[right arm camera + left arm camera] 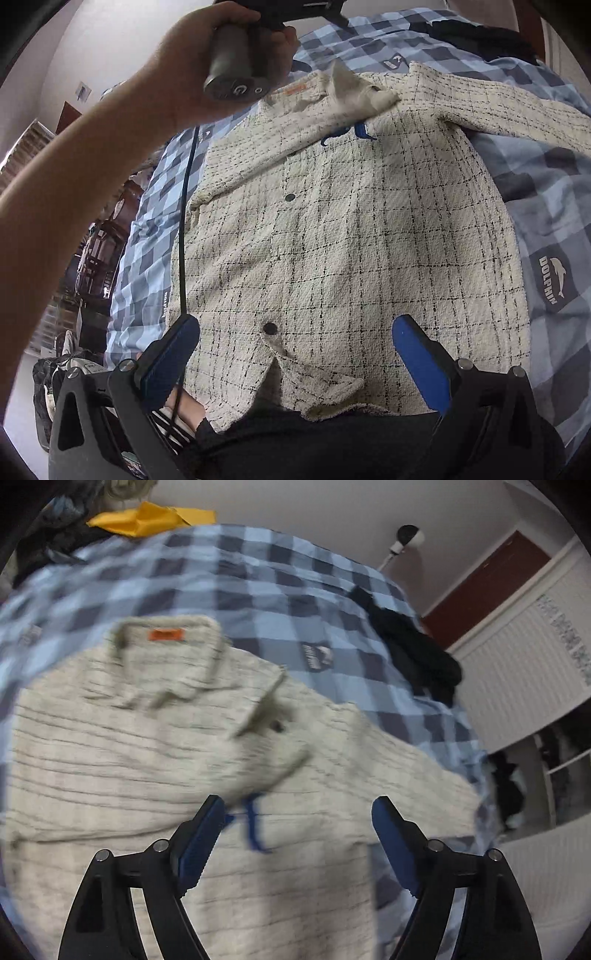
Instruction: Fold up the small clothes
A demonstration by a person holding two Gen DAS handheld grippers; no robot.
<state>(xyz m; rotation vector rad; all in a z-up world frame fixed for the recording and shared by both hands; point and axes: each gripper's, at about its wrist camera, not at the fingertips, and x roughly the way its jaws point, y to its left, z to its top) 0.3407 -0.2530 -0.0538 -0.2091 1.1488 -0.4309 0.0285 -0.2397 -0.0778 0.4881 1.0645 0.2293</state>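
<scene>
Both grippers, left gripper (297, 825) and right gripper (295, 345), hover jaws apart over the cream shirt (343, 229), holding nothing. Left view is blurred, but the sleeve (498, 107) probably goes first: pinch its edge only, not the checked bedsheet (554, 206).

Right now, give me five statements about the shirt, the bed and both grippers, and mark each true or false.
1. The cream checked shirt lies on a blue checked bedspread. True.
2. The left gripper is shut on the shirt. False: its jaws stand open, holding nothing.
3. The right gripper is open. True.
4. The collar label is green. False: it is orange.
5. A black garment lies on the bedspread. True.
</scene>
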